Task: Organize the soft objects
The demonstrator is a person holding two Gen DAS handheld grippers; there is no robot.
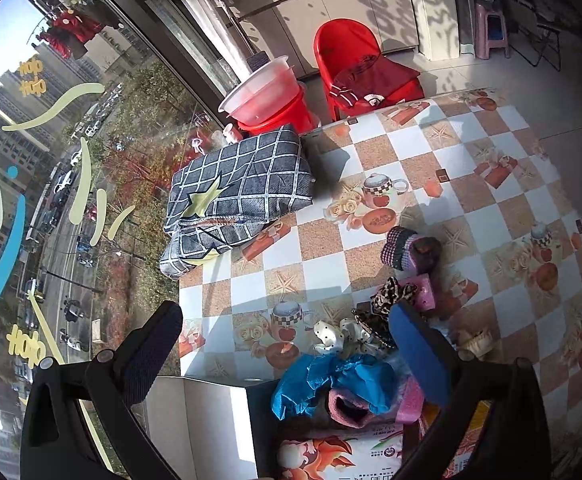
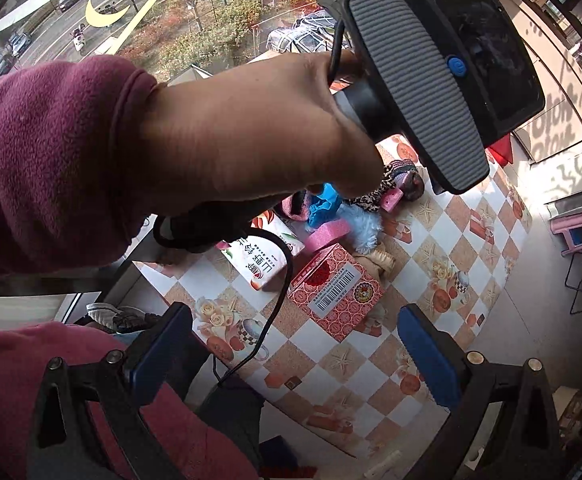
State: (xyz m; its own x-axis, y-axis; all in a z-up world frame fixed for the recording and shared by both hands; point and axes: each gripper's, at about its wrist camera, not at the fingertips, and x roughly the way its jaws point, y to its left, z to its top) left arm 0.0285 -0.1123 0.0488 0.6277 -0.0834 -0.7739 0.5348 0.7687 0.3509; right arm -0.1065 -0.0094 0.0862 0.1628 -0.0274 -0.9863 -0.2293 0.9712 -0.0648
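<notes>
Left gripper fingers spread wide, holding nothing, over soft pile of blue cloth, pink sock, scrunchies on bench. Right gripper fingers spread wide, empty, above red box. Folded checked cloths by the window, well apart.

On the desk, the folded cushions lie at the window edge. Nearer than them along the desk lies the pile of soft things; behind the cushions stands the chair.
</notes>
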